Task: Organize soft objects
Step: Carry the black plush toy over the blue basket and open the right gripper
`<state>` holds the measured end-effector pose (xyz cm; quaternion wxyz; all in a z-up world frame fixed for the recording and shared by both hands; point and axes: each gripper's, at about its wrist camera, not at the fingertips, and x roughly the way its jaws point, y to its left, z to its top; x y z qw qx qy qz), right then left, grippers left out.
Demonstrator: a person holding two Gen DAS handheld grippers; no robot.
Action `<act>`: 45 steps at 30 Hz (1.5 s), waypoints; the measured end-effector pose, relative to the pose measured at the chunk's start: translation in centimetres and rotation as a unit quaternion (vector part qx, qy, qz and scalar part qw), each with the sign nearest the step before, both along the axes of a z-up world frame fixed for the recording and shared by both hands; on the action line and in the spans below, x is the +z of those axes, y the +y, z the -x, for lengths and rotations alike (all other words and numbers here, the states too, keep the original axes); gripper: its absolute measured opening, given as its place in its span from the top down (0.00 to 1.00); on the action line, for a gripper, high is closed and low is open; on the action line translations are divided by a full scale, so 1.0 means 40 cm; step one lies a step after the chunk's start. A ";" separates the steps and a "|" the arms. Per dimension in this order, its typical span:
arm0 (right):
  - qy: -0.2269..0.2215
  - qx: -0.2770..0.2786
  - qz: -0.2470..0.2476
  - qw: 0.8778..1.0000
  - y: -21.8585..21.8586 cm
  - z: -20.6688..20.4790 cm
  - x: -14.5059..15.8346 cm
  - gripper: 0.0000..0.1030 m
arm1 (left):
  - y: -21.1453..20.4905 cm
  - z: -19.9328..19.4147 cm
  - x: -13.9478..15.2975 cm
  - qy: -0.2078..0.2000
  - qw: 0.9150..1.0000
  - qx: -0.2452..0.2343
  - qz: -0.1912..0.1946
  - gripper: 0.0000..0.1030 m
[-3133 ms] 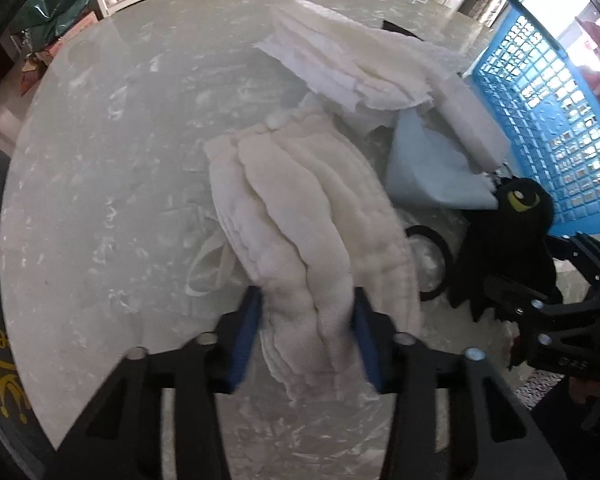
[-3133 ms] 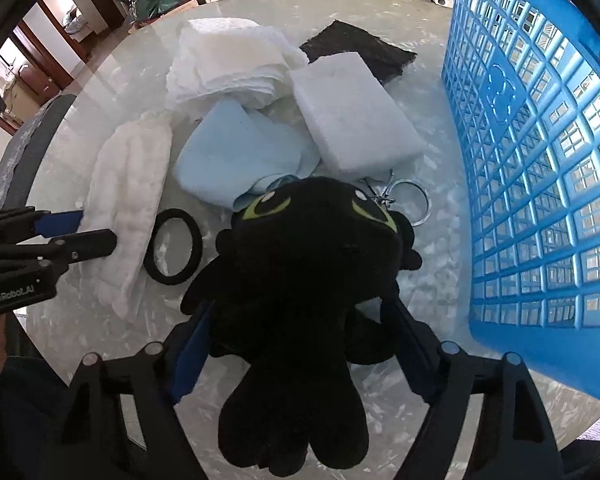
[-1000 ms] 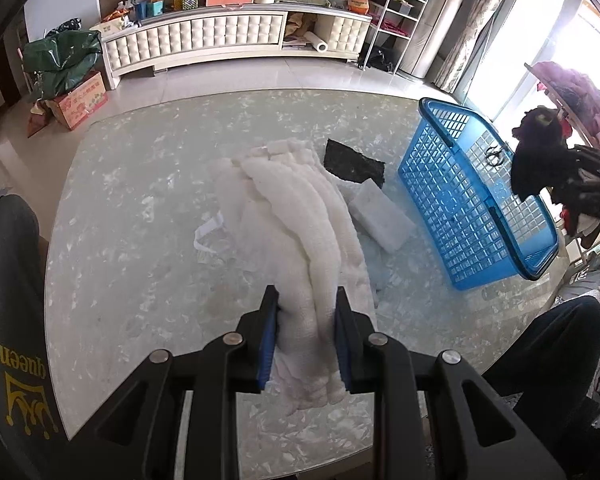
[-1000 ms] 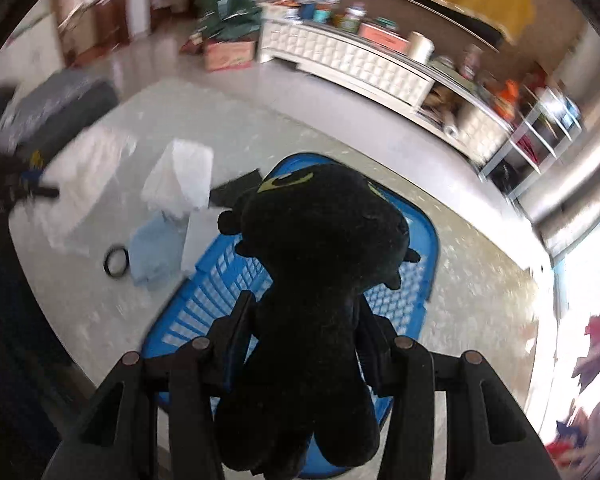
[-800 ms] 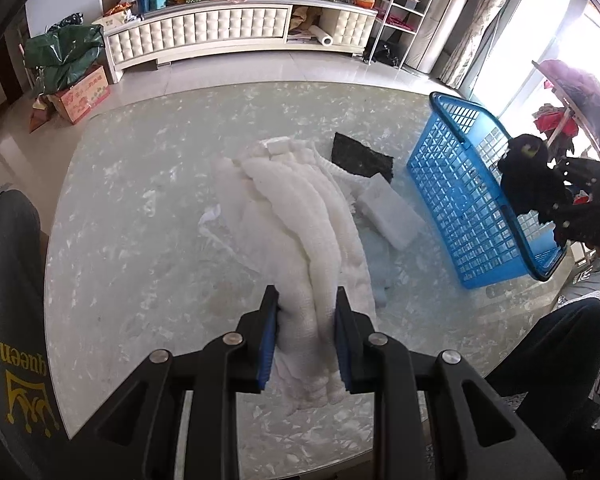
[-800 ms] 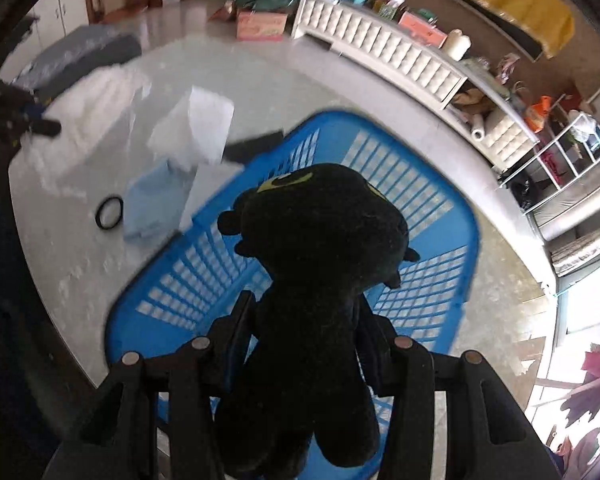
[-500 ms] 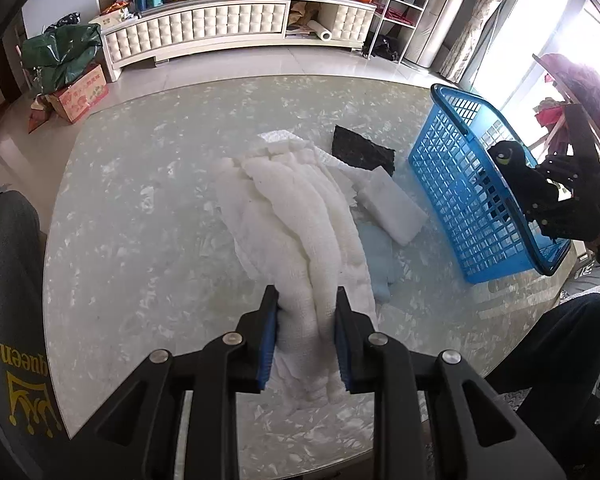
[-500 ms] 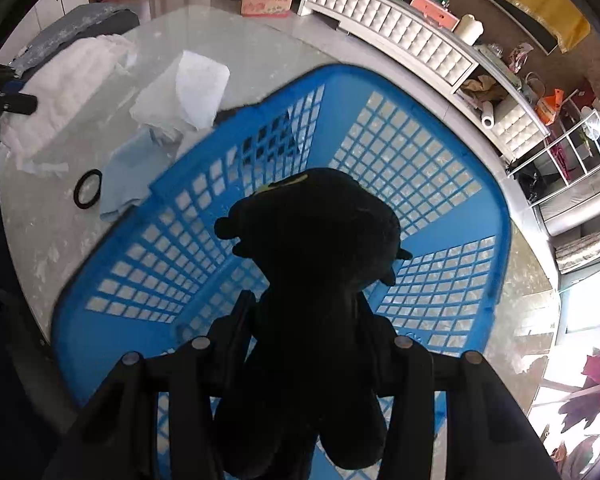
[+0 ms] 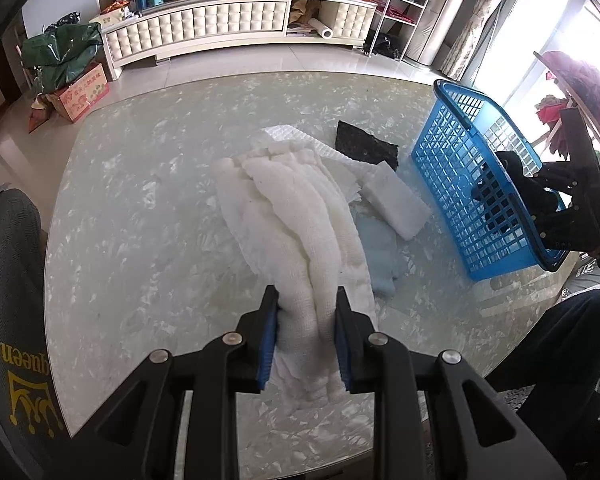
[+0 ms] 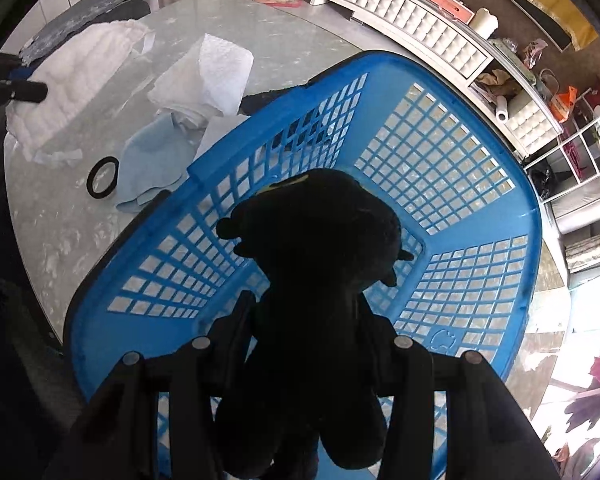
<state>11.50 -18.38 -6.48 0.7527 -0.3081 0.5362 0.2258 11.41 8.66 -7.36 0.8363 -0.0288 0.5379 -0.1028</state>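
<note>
The left tongs (image 9: 305,334) are clamped on the near end of a white cloth (image 9: 300,216), which hangs from their blue pads and trails ahead of them over the table (image 9: 140,216). Past the cloth's far side lie a light-blue cloth (image 9: 380,256), a white pad (image 9: 394,204) and a dark mat (image 9: 364,146). The right tongs (image 10: 314,332) are clamped on a black plush (image 10: 316,248), holding it inside the blue basket (image 10: 380,68) with its head toward the mesh floor; a black ring (image 10: 103,177) lies on the table left of the basket.
</note>
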 end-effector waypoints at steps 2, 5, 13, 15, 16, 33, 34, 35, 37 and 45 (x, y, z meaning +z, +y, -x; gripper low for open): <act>0.003 0.002 0.000 1.000 -0.003 0.012 0.011 0.57 | 0.000 0.001 -0.002 0.001 1.000 0.001 -0.002 0.77; 0.001 0.011 0.007 1.000 0.005 0.013 0.015 0.57 | 0.003 0.001 0.000 0.000 1.000 0.003 0.000 0.77; 0.018 -0.003 0.027 0.999 -0.021 -0.028 -0.016 0.57 | 0.017 0.005 -0.002 0.000 1.000 0.008 0.000 0.77; 0.018 -0.008 0.034 0.999 -0.028 -0.037 -0.024 0.57 | 0.021 0.007 -0.004 0.000 1.000 0.009 0.000 0.77; 0.017 -0.010 0.035 0.999 -0.031 -0.042 -0.025 0.57 | 0.023 0.007 -0.004 0.000 1.000 0.010 0.000 0.77; 0.035 -0.036 0.033 0.998 -0.054 -0.060 -0.049 0.32 | 0.021 0.003 -0.012 0.004 1.000 0.001 0.002 0.77; 0.030 -0.037 0.035 0.998 -0.053 -0.056 -0.042 0.26 | 0.022 0.003 -0.012 0.003 1.000 0.001 0.002 0.77; 0.023 -0.039 0.035 0.998 -0.054 -0.055 -0.034 0.20 | 0.023 0.002 -0.012 0.005 1.000 0.002 0.003 0.77; 0.011 -0.042 0.031 0.999 -0.052 -0.050 -0.013 0.14 | 0.023 0.002 -0.015 0.006 1.000 0.002 0.002 0.77; -0.036 -0.062 0.004 0.997 -0.071 -0.013 0.080 0.03 | 0.027 0.006 0.002 0.000 1.000 0.003 0.018 0.77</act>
